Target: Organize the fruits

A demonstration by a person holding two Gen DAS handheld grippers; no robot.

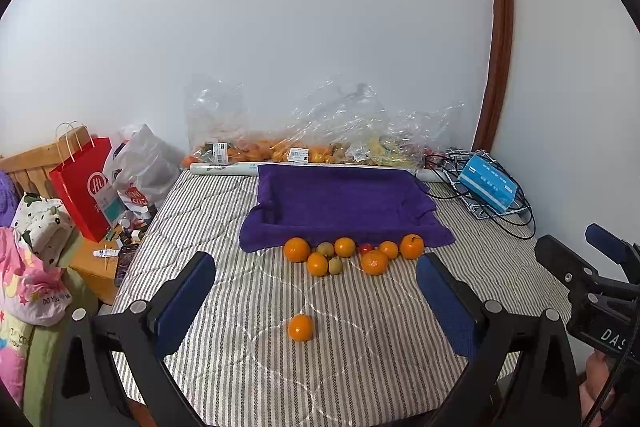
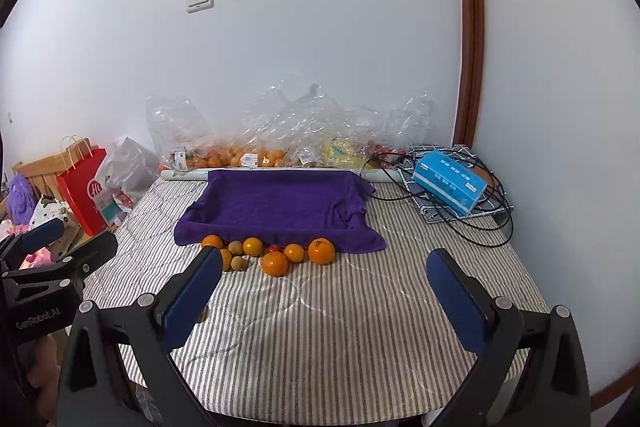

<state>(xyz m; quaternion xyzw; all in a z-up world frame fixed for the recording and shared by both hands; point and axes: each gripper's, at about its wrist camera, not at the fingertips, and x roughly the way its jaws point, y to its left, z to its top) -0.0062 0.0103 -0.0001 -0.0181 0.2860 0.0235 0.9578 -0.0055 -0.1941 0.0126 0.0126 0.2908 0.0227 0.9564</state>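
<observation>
A cluster of oranges, two small greenish fruits and a small red fruit lies along the front edge of a purple towel-lined tray on the striped bed cover. One lone orange sits nearer, between my left gripper's open blue fingers. My right gripper is open too, empty, short of the same cluster and tray. Each gripper shows at the edge of the other's view.
Clear plastic bags of fruit lie against the back wall. A blue box on a wire rack with black cables sits at the back right. A red paper bag and bedside clutter stand left of the bed.
</observation>
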